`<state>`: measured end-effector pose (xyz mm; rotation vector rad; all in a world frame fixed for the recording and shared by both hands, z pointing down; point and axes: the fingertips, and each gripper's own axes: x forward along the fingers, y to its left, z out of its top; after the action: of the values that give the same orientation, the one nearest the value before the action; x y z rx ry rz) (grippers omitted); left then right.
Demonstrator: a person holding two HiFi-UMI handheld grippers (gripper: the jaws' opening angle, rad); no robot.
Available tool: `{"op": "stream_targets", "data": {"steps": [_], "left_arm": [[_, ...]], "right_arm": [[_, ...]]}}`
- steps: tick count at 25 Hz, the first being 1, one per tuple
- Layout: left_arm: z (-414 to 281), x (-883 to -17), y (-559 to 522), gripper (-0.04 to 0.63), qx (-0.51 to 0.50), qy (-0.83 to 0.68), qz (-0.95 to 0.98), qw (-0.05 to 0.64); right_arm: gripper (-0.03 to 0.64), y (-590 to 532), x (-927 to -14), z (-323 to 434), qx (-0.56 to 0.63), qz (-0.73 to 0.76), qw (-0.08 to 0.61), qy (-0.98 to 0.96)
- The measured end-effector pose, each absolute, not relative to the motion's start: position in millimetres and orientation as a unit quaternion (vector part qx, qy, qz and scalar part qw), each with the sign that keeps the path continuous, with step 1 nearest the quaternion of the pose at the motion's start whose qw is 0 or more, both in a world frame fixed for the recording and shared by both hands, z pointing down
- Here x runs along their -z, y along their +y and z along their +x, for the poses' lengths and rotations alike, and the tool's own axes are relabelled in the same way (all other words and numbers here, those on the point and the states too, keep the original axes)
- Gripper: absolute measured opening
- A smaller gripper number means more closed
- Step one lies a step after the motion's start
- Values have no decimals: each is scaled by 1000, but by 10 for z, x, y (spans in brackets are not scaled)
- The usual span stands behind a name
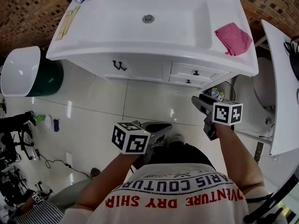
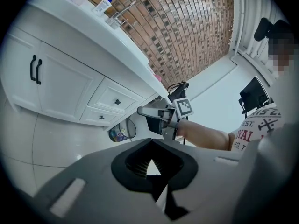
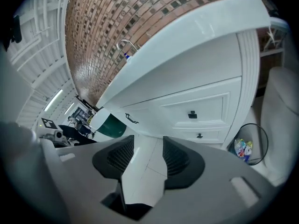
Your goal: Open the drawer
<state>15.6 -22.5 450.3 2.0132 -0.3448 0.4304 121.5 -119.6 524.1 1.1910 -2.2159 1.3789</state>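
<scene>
The white vanity [image 1: 140, 55] has two small drawers at its right end, both closed. The upper drawer [image 1: 195, 72] [image 3: 192, 111] [image 2: 117, 101] and the lower drawer [image 1: 188, 81] [image 3: 199, 135] [image 2: 101, 117] each carry a small black knob. My right gripper [image 1: 198, 101] [image 3: 148, 141] hangs open in front of and below the drawers, apart from them, with nothing between its pads. My left gripper [image 1: 161, 129] [image 2: 151, 141] is shut and empty, held lower and to the left over the floor.
Left of the drawers are two cabinet doors with black handles [image 1: 119, 66]. A pink cloth [image 1: 233, 38] lies on the counter. A small bin of colourful litter [image 1: 216, 94] [image 3: 247, 146] stands under the vanity's right end. A dark green bin [image 1: 46, 78] is at left, a white shelf [image 1: 282, 92] at right.
</scene>
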Motion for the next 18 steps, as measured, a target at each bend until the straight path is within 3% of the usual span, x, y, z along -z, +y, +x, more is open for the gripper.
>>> {"op": "stream_targets", "data": {"steps": [18], "left_arm": [[-237,-5777,-248,-15,-174,-181,807,534]], "right_arm": [[222,-2343,-6613,1683,-437,564,182,-677]]}}
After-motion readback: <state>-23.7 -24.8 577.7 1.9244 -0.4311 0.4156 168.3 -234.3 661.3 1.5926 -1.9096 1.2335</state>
